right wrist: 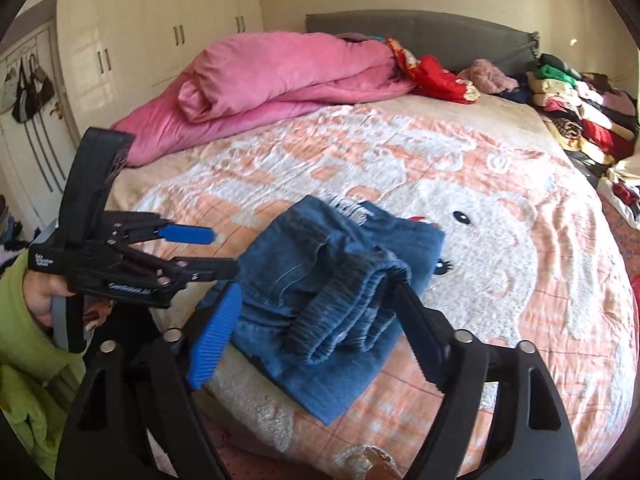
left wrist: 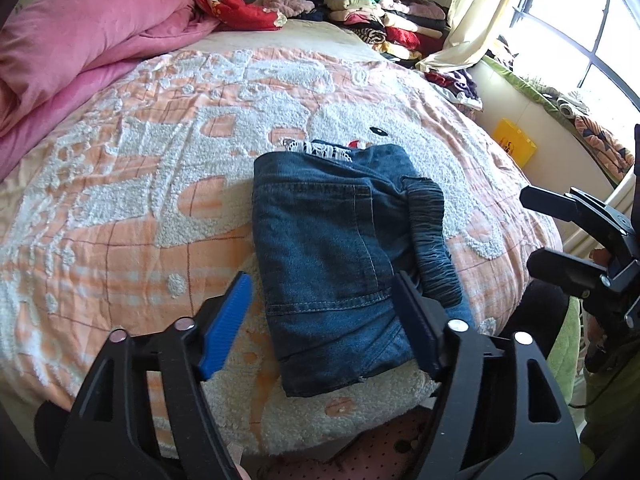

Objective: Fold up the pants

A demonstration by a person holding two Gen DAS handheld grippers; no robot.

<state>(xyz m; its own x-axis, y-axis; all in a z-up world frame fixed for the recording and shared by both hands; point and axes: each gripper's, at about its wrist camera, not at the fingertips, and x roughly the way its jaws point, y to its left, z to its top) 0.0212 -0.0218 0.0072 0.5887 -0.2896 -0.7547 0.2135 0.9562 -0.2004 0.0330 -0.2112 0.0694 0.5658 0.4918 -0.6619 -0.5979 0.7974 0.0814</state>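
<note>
Already folded into a compact block, the jeans [left wrist: 340, 256] lie near the bed's [left wrist: 120, 184] front edge, with open blanket beyond. Both the left gripper [left wrist: 320, 312] and the right gripper [right wrist: 316, 332] are spread wide above them, holding nothing.

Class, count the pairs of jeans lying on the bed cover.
1: the folded jeans lie on the bed cover near its front edge, between both open claws. Others may hide in the clothes pile.
</note>
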